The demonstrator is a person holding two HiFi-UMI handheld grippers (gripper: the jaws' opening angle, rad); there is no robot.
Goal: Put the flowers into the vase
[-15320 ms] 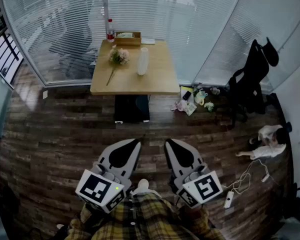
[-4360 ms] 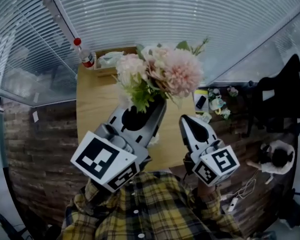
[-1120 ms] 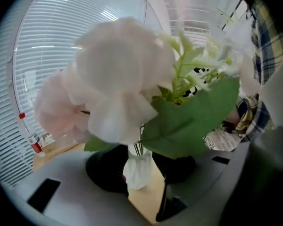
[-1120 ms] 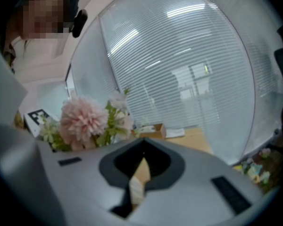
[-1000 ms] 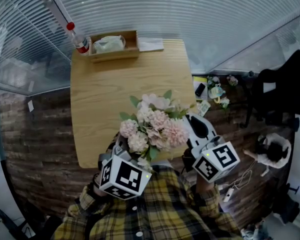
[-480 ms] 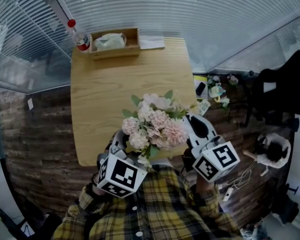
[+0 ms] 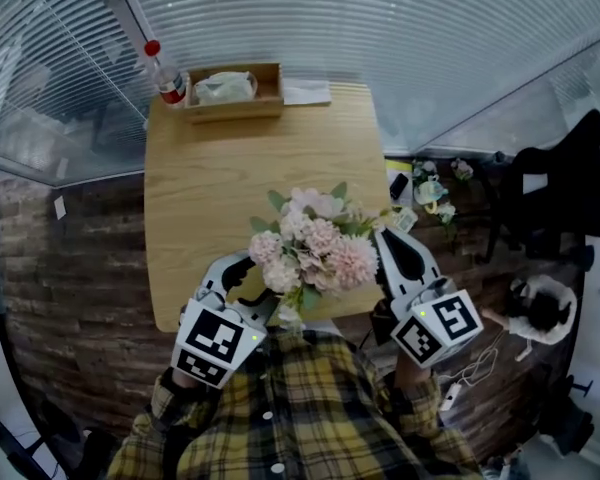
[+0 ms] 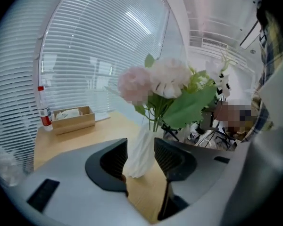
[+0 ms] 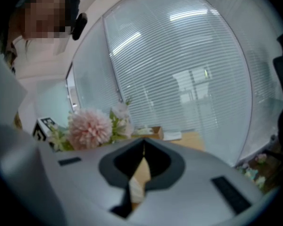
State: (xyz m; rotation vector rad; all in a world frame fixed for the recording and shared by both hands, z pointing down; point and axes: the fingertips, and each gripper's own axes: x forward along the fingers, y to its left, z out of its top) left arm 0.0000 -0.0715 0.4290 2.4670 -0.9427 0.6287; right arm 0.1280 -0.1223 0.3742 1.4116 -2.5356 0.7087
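The pink and white flowers [image 7: 312, 248] stand in a white ribbed vase [image 8: 140, 150] near the front edge of the wooden table [image 7: 230, 178]. In the head view the blooms hide the vase. My left gripper [image 7: 248, 283] sits at the vase's near left side. Its jaws have just been opening and now stand open; the vase shows in the gap between them, with neither pad pressing on it. My right gripper [image 7: 388, 238] hovers just right of the bouquet, shut with nothing in it; in the right gripper view a pink bloom [image 9: 90, 128] lies to its left.
At the table's far edge stand a wooden tissue box [image 7: 225, 90], a red-capped bottle [image 7: 166, 74] and a sheet of paper [image 7: 307, 93]. Glass walls with blinds rise behind. On the floor to the right are small clutter [image 7: 430, 190], a black chair [image 7: 555, 183] and a person [image 7: 540, 308].
My left gripper has opened, slid back and to the left away from the bouquet, and rolled a little. The flowers stay upright in the vase. The right gripper has hardly moved.
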